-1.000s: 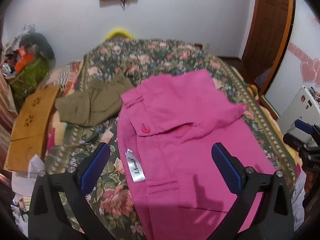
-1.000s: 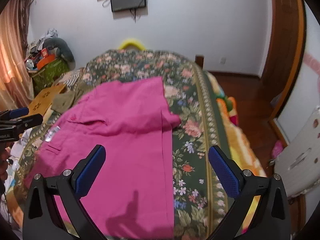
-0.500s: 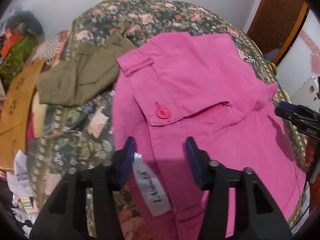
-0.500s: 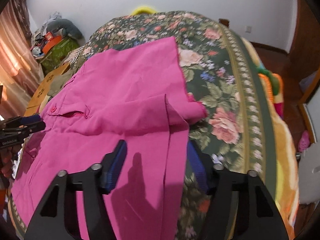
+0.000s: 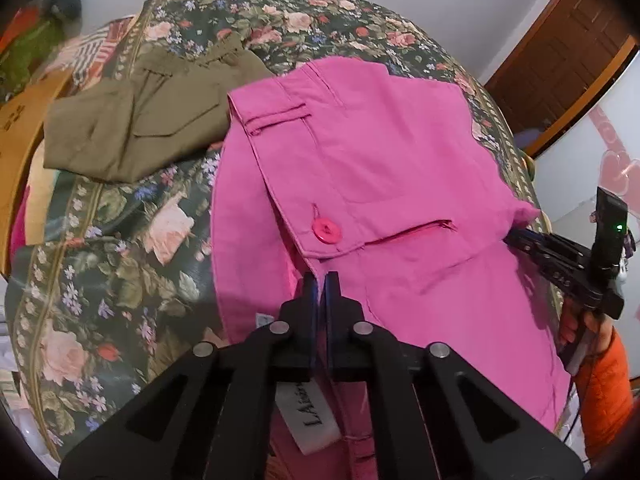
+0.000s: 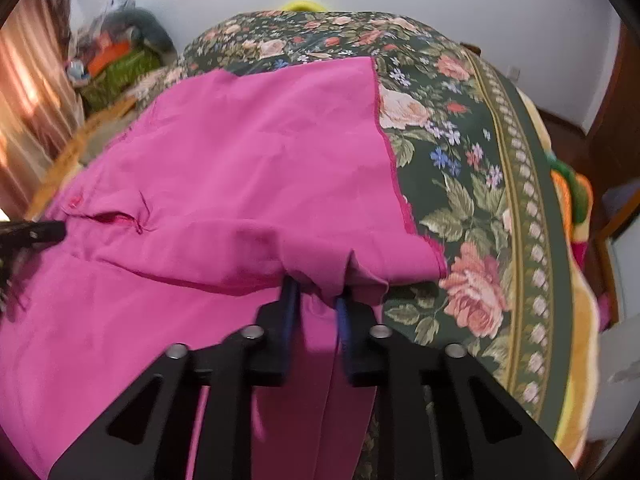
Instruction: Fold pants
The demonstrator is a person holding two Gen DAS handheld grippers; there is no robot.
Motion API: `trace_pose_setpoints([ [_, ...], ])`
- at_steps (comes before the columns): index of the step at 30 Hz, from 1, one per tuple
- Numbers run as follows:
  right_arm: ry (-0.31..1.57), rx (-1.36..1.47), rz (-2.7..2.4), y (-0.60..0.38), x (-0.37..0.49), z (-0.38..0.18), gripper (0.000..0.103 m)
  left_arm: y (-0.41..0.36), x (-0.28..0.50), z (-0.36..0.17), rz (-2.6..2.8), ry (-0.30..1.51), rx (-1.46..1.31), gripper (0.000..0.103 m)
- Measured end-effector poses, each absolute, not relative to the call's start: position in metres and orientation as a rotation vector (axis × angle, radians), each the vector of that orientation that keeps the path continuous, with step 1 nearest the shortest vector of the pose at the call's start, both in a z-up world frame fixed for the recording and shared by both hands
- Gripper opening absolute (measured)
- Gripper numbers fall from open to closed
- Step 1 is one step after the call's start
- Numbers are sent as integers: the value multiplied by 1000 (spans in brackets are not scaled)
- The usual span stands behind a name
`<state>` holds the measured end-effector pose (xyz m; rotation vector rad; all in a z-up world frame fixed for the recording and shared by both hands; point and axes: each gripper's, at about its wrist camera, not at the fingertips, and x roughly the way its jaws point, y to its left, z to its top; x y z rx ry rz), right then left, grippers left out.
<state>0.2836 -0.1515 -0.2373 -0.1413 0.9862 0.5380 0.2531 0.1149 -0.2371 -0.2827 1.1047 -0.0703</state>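
Pink pants (image 5: 380, 152) lie spread on a floral bedspread (image 5: 120, 240), with a pink button (image 5: 326, 230) on the waist flap and a white label (image 5: 316, 416) under my fingers. My left gripper (image 5: 321, 280) is shut on the waistband edge just below that button. In the right wrist view the pants (image 6: 240, 140) show a folded-over layer. My right gripper (image 6: 316, 294) is closing, and a bunched fold of that layer's near edge is pinched between its blue pads. Each gripper shows at the edge of the other's view: the right gripper (image 5: 560, 256), the left gripper (image 6: 36, 232).
An olive green garment (image 5: 140, 120) lies on the bed beside the pants' far left corner. A brown cardboard box (image 5: 16, 140) and a clutter pile (image 6: 116, 60) stand left of the bed. A wooden door (image 5: 560, 60) is at the right. An orange sleeve (image 5: 604, 392) holds the right gripper.
Both grippers came down toward the pants and went from wide open to closed, the left onto the waistband by the button, the right onto the folded layer's edge.
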Motion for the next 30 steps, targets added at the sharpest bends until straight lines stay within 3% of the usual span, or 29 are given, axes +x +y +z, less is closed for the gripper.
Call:
trace_pose_setpoints([
  [11, 995, -88, 510, -166, 263, -234, 7, 104, 275, -247, -3, 1119, -134, 4],
  [18, 1029, -95, 503, -175, 259, -216, 12, 109, 270, -229, -3, 1113, -126, 7],
  [20, 1005, -77, 496, -181, 259, -206, 20, 114, 270, -222, 0, 1097, -133, 11],
  [22, 978, -47, 502, -186, 264, -198, 41, 121, 276, -217, -2, 1089, -163, 18],
  [30, 952, 6, 462, -187, 303, -199, 43, 130, 306, -235, -6, 1141, -224, 23],
])
